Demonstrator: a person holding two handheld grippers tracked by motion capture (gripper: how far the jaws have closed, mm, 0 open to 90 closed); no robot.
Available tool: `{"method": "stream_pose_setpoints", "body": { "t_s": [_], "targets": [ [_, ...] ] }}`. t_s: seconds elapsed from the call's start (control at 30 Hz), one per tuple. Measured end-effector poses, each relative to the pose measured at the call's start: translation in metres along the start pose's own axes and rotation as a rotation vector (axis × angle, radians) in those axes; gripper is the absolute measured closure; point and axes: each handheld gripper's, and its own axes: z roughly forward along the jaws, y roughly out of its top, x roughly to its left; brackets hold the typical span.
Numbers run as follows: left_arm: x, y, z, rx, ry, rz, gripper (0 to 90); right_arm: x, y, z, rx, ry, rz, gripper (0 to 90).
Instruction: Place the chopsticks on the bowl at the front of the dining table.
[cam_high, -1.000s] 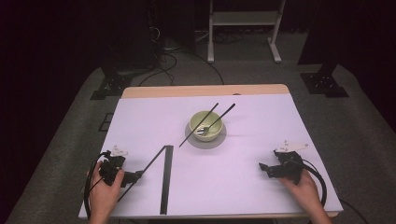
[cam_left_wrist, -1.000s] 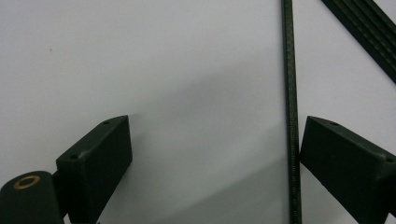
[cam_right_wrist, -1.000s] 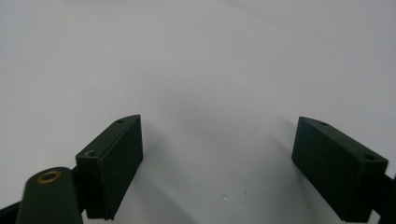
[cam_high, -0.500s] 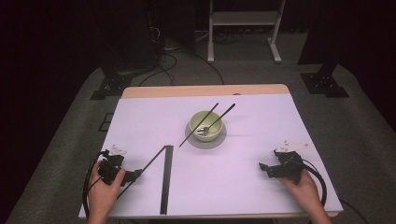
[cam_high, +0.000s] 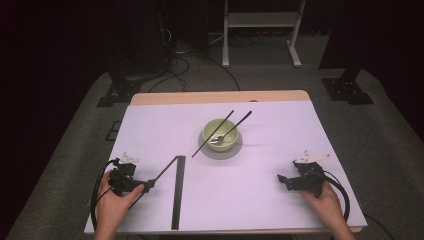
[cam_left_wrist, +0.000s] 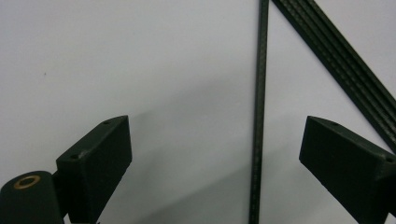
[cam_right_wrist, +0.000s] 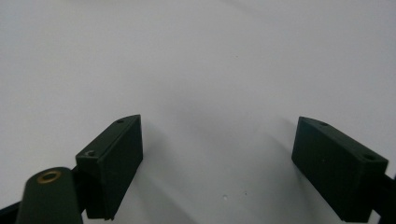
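Two hand-held grippers are resting low on the white surface: the left hand-held gripper at lower left is gaping wide around a thin black rod without gripping it, beside a flat black strip. The right hand-held gripper, lower right, is standing wide open, holding nothing. Farther up, centre frame, a green bowl is carrying two dark sticks.

Thin black rod cut off at top and bottom edges in left gripper view. Ridged black strip clipped at top and right. Utensil in bowl too small to identify.
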Motion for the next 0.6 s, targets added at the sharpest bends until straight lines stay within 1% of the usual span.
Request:
{"method": "stream_pose_setpoints", "body": {
  "t_s": [0.1, 0.27, 0.4, 0.47, 0.6],
  "targets": [
    [-0.003, 0.005, -0.001, -0.009, -0.011, -0.002, 8.3, 0.000, 0.000, 0.000, 0.000, 0.000, 0.000, 15.2],
    [-0.007, 0.012, -0.004, -0.016, -0.008, -0.005, 8.2, 0.000, 0.000, 0.000, 0.000, 0.000, 0.000, 15.3],
    [-0.010, 0.015, -0.005, -0.022, -0.011, -0.013, 8.2, 0.000, 0.000, 0.000, 0.000, 0.000, 0.000, 15.2],
    [-0.011, 0.017, -0.005, -0.013, -0.015, -0.010, 8.2, 0.000, 0.000, 0.000, 0.000, 0.000, -0.001, 15.2],
    [-0.015, 0.024, -0.006, -0.020, -0.015, -0.013, 8.3, 0.000, 0.000, 0.000, 0.000, 0.000, 0.001, 15.2]
  ]
}}
